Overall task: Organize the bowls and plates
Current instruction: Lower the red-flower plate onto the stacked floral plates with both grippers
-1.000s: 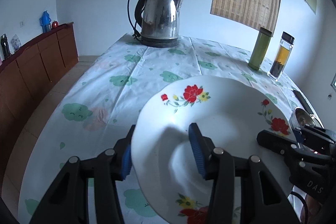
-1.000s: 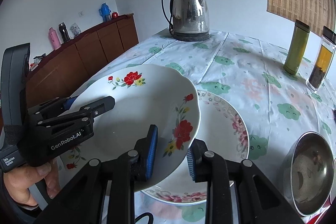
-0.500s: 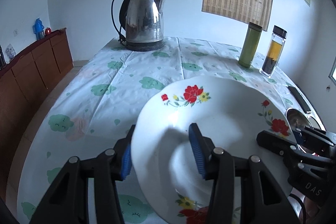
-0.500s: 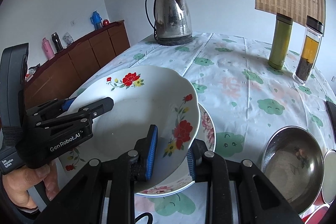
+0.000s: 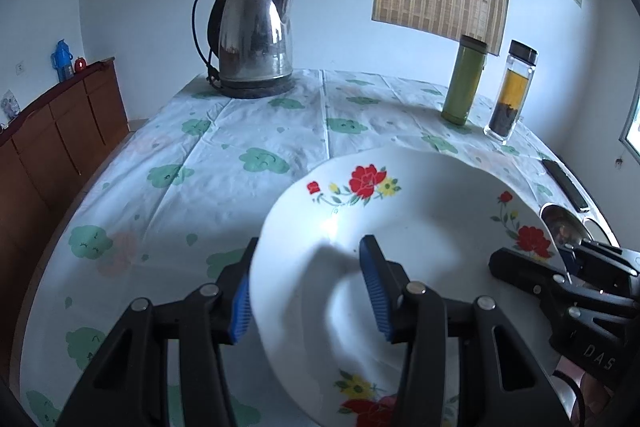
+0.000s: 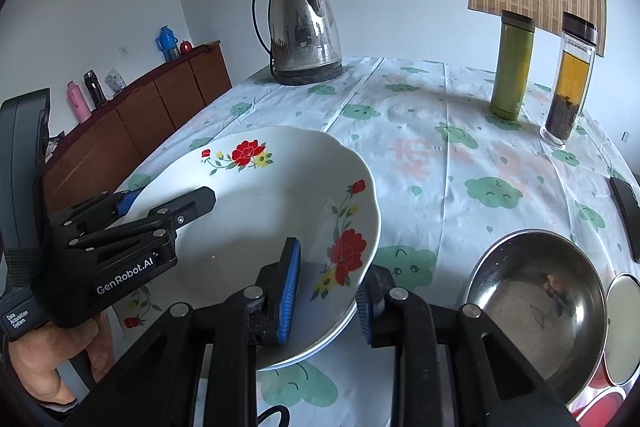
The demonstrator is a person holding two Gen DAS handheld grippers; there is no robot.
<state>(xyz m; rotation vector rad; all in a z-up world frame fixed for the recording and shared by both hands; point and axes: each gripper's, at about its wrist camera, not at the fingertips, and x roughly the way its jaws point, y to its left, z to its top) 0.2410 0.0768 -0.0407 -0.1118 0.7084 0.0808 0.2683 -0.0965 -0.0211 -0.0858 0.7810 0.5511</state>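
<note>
A white deep plate with red flowers (image 5: 416, 227) (image 6: 260, 211) is held between both grippers, low over the table. My left gripper (image 5: 308, 295) is shut on its left rim. My right gripper (image 6: 328, 291) is shut on its right rim. A second plate lies right under it; only a thin bluish-white edge (image 6: 332, 337) shows below the flowered plate's rim. A steel bowl (image 6: 536, 311) sits on the table to the right of the plates, also glimpsed in the left wrist view (image 5: 564, 223).
A steel kettle (image 5: 252, 39) (image 6: 304, 31) stands at the table's far end. A green flask (image 6: 512, 67) and a glass tea bottle (image 6: 572, 79) stand far right. A dark phone (image 6: 628, 211) lies near the right edge. A wooden sideboard (image 5: 60, 131) runs along the left.
Both grippers have carried the flowered plate down and to the right, over the patterned plate, which is now almost fully covered. The grips have not changed.
</note>
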